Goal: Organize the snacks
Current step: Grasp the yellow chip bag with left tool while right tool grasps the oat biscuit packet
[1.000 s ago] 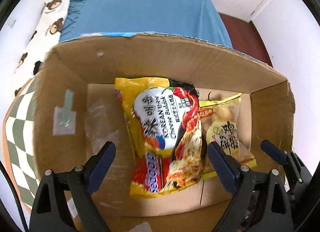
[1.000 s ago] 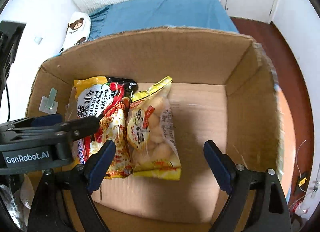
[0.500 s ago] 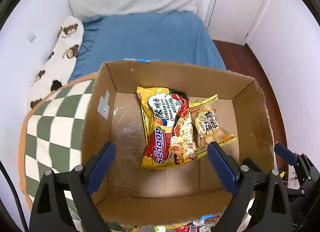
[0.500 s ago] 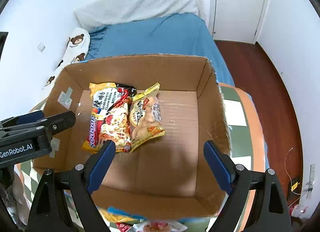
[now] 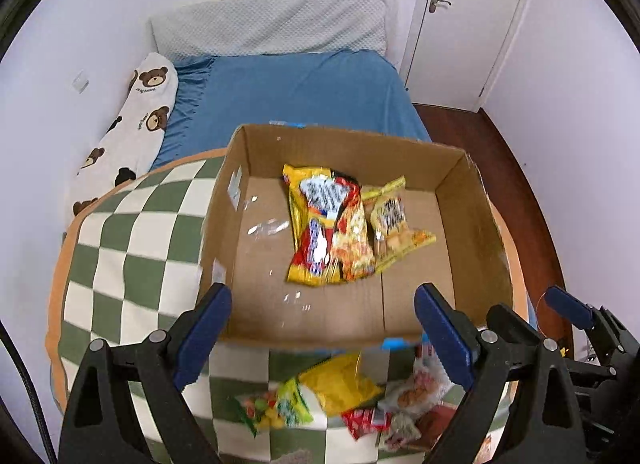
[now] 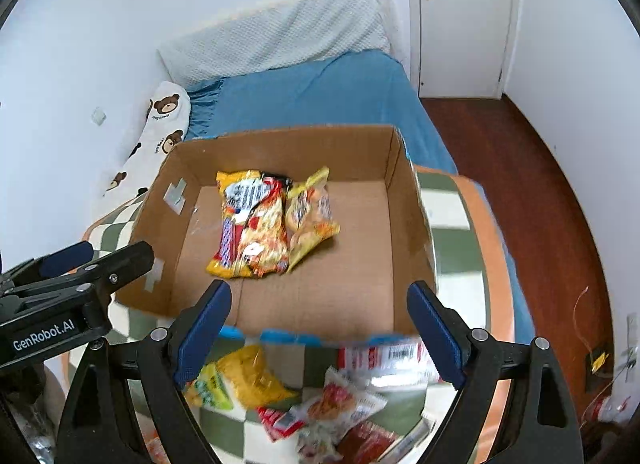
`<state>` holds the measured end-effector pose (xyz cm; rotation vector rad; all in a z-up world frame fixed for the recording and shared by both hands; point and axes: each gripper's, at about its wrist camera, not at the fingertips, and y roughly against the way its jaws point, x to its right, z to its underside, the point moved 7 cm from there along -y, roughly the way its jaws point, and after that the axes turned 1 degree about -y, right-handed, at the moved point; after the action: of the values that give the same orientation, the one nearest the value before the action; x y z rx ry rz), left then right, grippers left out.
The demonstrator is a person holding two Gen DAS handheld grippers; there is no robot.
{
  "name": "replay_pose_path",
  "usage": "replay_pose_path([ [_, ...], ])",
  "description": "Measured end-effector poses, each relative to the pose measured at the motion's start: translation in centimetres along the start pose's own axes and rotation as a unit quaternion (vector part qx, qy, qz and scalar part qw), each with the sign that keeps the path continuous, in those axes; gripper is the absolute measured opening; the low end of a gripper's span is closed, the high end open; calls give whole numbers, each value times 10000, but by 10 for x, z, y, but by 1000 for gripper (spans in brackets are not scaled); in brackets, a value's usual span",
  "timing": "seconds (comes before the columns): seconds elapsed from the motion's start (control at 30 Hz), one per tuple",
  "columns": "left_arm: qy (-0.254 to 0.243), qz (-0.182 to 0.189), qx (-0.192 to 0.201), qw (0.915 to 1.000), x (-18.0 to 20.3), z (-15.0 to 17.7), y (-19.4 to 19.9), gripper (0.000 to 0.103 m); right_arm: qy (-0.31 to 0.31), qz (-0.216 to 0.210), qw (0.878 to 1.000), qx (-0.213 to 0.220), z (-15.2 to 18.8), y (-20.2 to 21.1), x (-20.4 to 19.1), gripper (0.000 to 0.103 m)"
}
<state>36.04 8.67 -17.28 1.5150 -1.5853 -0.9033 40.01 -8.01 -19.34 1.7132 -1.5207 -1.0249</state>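
Moved: both grippers have pulled back up out of the cardboard box.
Left wrist: left gripper (image 5: 322, 328) jaws wide apart, empty; glossy crinkled noodle packet (image 5: 328, 223) lies flat in the box (image 5: 472, 199).
Right wrist: right gripper (image 6: 318, 328) jaws spread, empty; loose shiny snacks (image 6: 320, 404) on the checkered table (image 6: 456, 248).

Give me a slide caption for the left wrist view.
Open left claw above a cardboard box holding two snack packets, more snacks waiting outside.

So there's a green-and-white checkered cushion (image 5: 132, 248) with an open cardboard box (image 5: 352, 316) sitting on it, plus a loose pile of snack packets (image 6: 304, 396) just in front.
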Motion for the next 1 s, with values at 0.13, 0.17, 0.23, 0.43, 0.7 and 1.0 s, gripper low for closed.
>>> replay_pose_path([
  [0.13, -26, -180, -197, 9996, -10, 34, -2, 94, -280, -127, 9989, -362, 40, 1, 7, 92],
  [0.17, -15, -239, -325, 9992, -13, 45, -7, 94, -346, -169, 9981, -478, 50, -2, 10, 92],
  [0.23, 89, -143, -729, 9972, -17, 71, -24, 94, -587, -140, 9959, -670, 75, -13, 20, 92],
  [0.43, 968, 507, -2048, 9727, -10, 133, -103, 86, -1710, -357, 9737, -1463, 144, -70, 58, 73],
  [0.7, 1766, 651, -2262, 9557, 9, 149, -165, 79, -2392, -558, 9555, -1635, 179, -116, 73, 70],
  [1.0, 687, 105, -2081, 9756, 17, 159, -160, 51, -2179, -561, 9549, -1936, 186, -147, 50, 57],
])
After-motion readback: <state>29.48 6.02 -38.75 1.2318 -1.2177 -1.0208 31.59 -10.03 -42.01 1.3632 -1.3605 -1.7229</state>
